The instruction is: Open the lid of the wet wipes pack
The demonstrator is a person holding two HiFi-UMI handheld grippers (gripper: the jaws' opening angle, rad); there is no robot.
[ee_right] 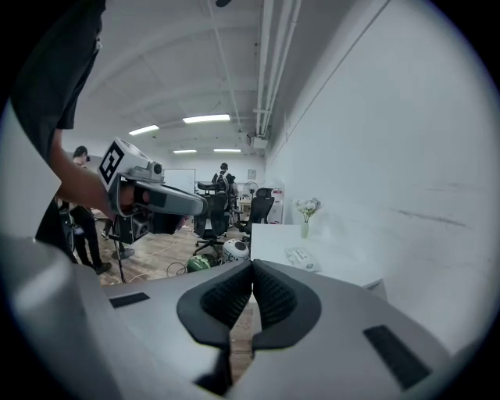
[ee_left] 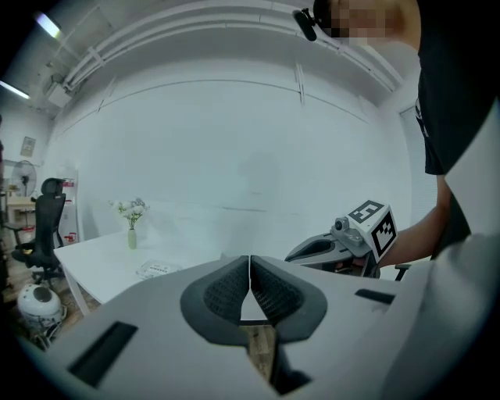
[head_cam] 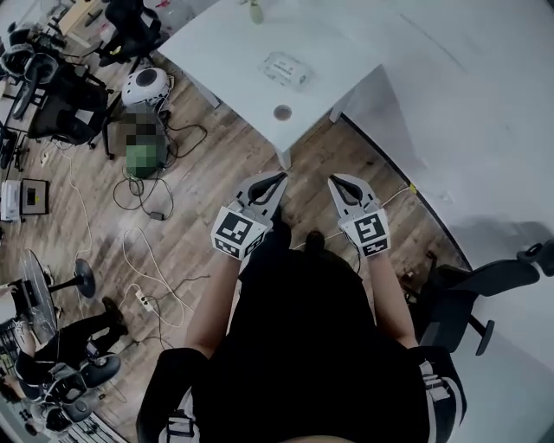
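Note:
The wet wipes pack (head_cam: 286, 69) lies flat on the white table (head_cam: 225, 52), well ahead of both grippers, with its lid down. It also shows small in the left gripper view as the pack (ee_left: 156, 269) and in the right gripper view as the pack (ee_right: 301, 258). My left gripper (head_cam: 278, 178) and right gripper (head_cam: 333, 180) hang side by side over the wooden floor, short of the table's near corner. Both are shut with nothing between the jaws. The left gripper's own jaws (ee_left: 249, 269) meet, as do the right gripper's (ee_right: 252, 273).
A small vase of flowers (head_cam: 254, 10) stands at the table's far side, and a round grommet (head_cam: 282, 112) sits near its corner. Cables, a white round device (head_cam: 144, 85) and office chairs (head_cam: 65, 104) crowd the floor at left. Another chair (head_cam: 485, 290) stands at right.

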